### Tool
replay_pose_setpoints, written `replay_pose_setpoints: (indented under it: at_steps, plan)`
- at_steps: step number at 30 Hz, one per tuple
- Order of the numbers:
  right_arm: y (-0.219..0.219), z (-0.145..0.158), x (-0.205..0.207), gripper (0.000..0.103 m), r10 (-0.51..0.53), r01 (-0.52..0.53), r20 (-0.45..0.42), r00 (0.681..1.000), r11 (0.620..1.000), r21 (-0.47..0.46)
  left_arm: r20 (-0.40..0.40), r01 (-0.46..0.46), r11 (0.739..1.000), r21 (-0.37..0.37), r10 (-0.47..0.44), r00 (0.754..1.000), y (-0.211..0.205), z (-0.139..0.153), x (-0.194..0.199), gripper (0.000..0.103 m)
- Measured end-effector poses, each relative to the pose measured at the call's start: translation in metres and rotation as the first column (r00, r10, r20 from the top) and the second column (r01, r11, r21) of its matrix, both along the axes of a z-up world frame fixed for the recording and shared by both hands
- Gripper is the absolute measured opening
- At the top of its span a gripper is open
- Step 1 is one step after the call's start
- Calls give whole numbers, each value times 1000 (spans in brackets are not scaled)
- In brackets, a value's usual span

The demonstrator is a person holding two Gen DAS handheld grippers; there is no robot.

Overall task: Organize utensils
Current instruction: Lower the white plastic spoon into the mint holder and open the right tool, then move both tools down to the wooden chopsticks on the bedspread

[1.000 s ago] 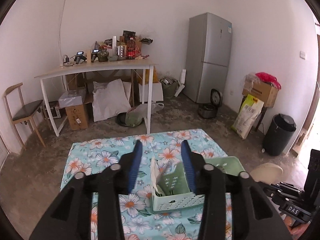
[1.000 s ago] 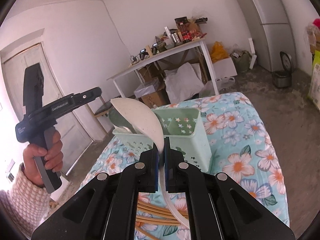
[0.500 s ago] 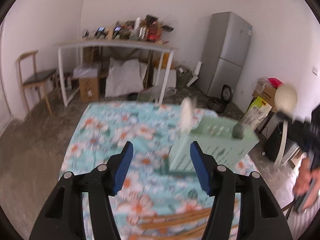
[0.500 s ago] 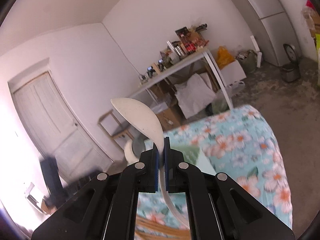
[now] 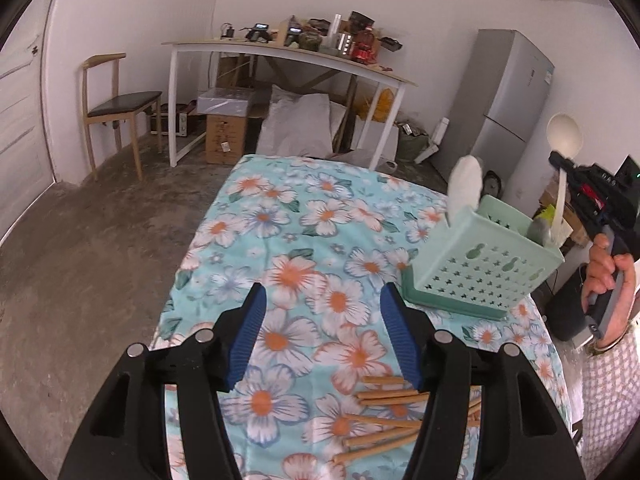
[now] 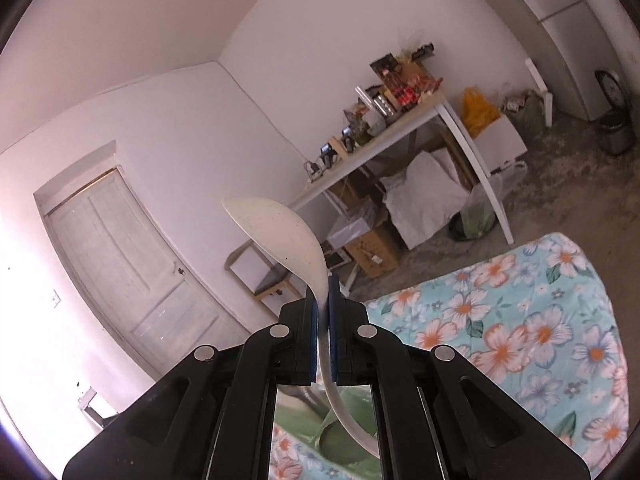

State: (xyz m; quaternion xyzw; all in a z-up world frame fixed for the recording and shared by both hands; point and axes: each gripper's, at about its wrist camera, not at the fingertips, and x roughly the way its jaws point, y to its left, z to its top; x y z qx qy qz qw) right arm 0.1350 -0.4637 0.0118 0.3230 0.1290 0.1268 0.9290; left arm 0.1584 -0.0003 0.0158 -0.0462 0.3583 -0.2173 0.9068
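While my right gripper (image 6: pixel 323 316) stays pinched tight on the white ladle (image 6: pixel 280 236), its blue pads clamp the handle just below the bowl, so the long axis runs up and down: bowl at the top, handle curving down behind the jaws. From my left wrist camera I see that same ladle (image 5: pixel 564 136) raised above the far right edge of the flower-print cloth (image 5: pixel 280 248), over the mint-green utensil basket (image 5: pixel 480 268), with the hand (image 5: pixel 608 268) gripping the tool below it. The basket sits near the cloth's right edge on a darker green tray (image 5: pixel 448 306); a white spoon (image 5: pixel 464 188) stands nearly upright in its left corner, bowl end up.

My left gripper (image 5: pixel 322 340) has just been spreading its jaws and now stands about half open with nothing between the pads, only cloth showing through the gap. Near the front edge of the cloth, bamboo chopsticks (image 5: pixel 384 420) lie loosely bundled, their long axes running roughly left to right, partly hidden behind my right-hand finger (image 5: pixel 400 340).
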Motion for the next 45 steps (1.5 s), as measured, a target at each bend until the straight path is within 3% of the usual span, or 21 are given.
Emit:
replay_pose_setpoints:
  at_steps: [12, 21, 23, 25, 28, 34, 38, 45]
  plan:
    - [-15, -27, 21, 4, 7, -6, -34, 999, 1000, 22, 38, 14, 1000, 27, -15, 999, -4, 7, -7, 57]
    - [-4, -35, 2, 8, 41, -46, -67, 997, 997, -68, 32, 54, 998, 39, -55, 998, -25, 6, -1, 57]
    - [-3, -38, -8, 12, 39, -45, -76, 996, 996, -73, 19, 65, 997, 34, -65, 998, -29, 4, -2, 57]
    - [-3, -41, -24, 30, 28, -34, -80, 996, 997, -75, 11, 76, 997, 30, -77, 997, -31, 2, -2, 57]
    - [-2, -40, -43, 47, 7, -14, -79, 997, 996, -89, 6, 90, 995, 35, -91, 996, -35, -1, -3, 57]
    - [10, -28, -70, 67, -19, 9, -65, 998, 989, -144, -1, 101, 995, 10, -101, 995, -36, 1, -5, 57]
    - [21, -28, -88, 69, -34, 21, -76, 997, 985, -171, -17, 107, 994, -4, -107, 994, -35, 0, -13, 57]
    - [28, -45, -129, 71, -36, 29, -88, 995, 996, -86, -43, 152, 988, 5, -151, 988, -36, -8, -39, 57]
